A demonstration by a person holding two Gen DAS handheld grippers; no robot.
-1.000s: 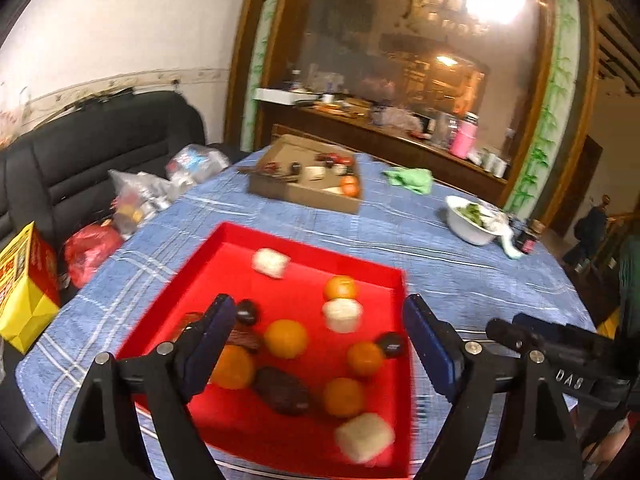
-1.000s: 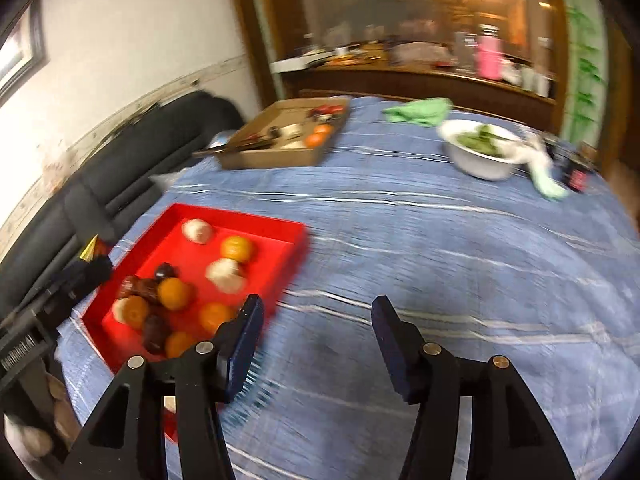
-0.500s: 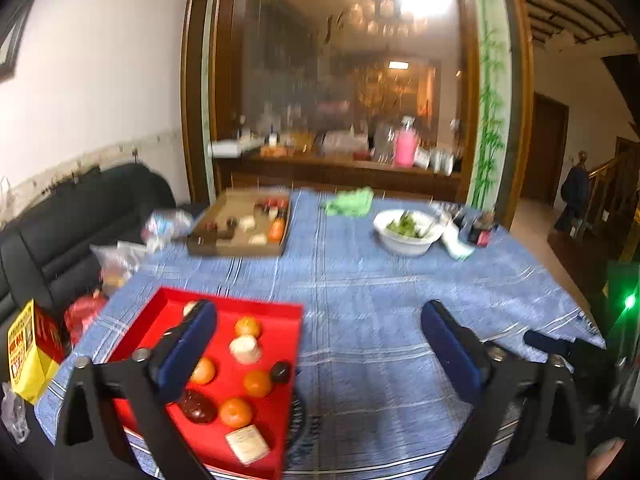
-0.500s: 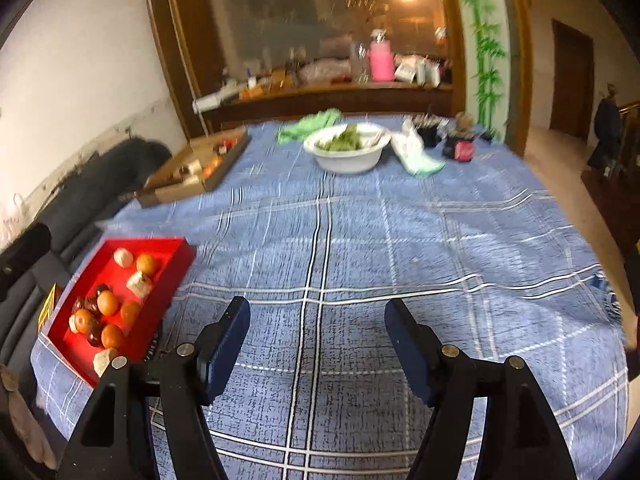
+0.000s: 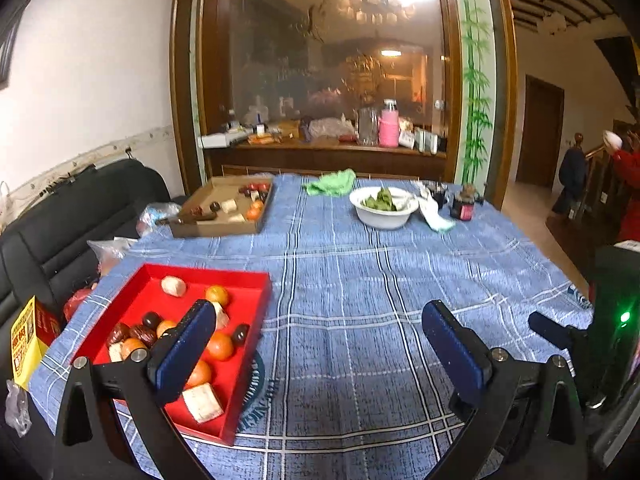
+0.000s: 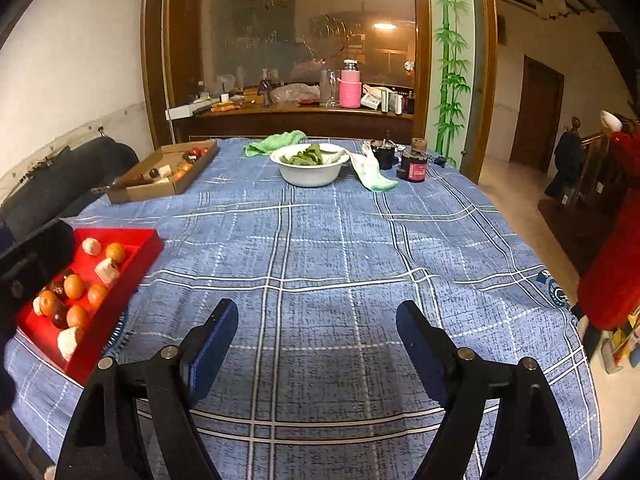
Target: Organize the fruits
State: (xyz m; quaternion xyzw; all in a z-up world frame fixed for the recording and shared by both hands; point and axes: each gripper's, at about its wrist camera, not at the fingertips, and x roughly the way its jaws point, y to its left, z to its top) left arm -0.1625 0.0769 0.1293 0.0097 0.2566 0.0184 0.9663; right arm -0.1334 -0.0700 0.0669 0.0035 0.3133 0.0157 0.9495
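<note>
Task looks near done or paused, as judged from the layout: fruits sit in two containers, none loose on the table [image 6: 320, 264]. Red tray [image 5: 244, 280] at the near-left edge holds oranges [image 5: 219, 346], dark date-like fruits [image 5: 142, 334] & pale chunks [image 5: 202, 402]. Cardboard box [image 5: 216, 228] farther back holds a few more, mixed. White bowl [image 6: 310, 178] has greens. Left tool [image 5: 316, 354]: jaws wide apart, empty, over cloth beside the tray. Right tool [image 6: 316, 350]: jaws just been opening, nothing between. Sorting by kind seems left.
</note>
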